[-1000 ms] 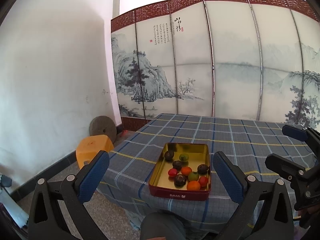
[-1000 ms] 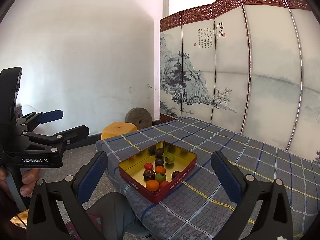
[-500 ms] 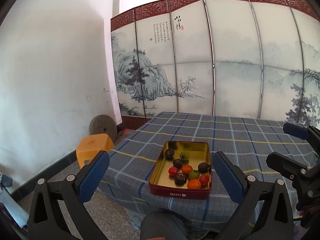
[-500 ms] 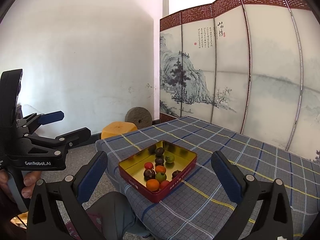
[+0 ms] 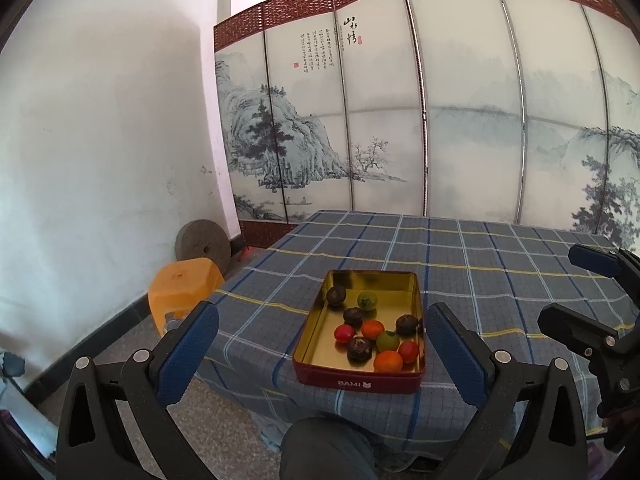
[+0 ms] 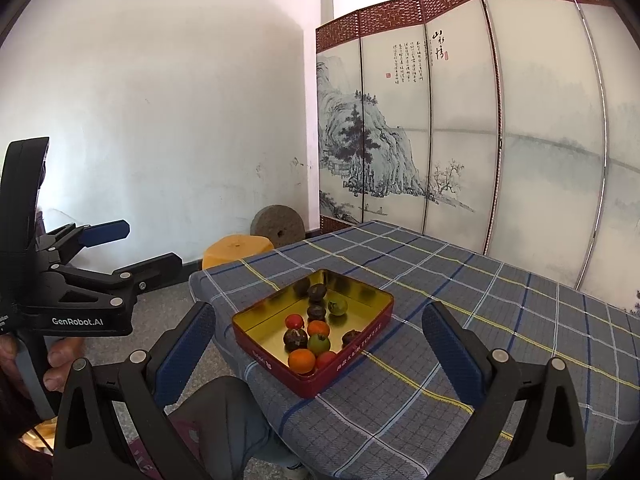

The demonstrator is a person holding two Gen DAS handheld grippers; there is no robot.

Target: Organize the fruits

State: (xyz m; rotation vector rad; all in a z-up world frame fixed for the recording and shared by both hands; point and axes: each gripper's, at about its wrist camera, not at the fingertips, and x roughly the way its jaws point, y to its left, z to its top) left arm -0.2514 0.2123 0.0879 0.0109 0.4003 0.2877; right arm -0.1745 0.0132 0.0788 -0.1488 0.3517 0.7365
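Observation:
A red tin tray with a gold inside [image 5: 320, 336] [image 6: 260, 322] sits near the front left corner of the checked table [image 5: 480, 264] [image 6: 460, 320]. It holds several small fruits: orange [image 5: 388, 361] [image 6: 301, 361], red [image 5: 344, 333], green [image 5: 367, 300] [image 6: 337, 306] and dark brown ones [image 5: 336, 295] [image 6: 316, 291]. My left gripper [image 5: 322, 354] is open and empty, held in front of the table short of the tray. My right gripper [image 6: 318, 354] is open and empty, also short of the tray. Each gripper shows in the other's view, the right one [image 5: 580, 292] and the left one [image 6: 116, 246].
An orange plastic stool [image 5: 184, 286] [image 6: 238, 250] and a round millstone [image 5: 202, 242] [image 6: 278, 226] stand on the floor left of the table. A painted folding screen [image 5: 440, 120] stands behind the table. The person's knee [image 5: 324, 448] is below the table's front edge.
Both grippers have drifted only slightly; the tray sits a touch higher in the left wrist view. Both stay open and empty.

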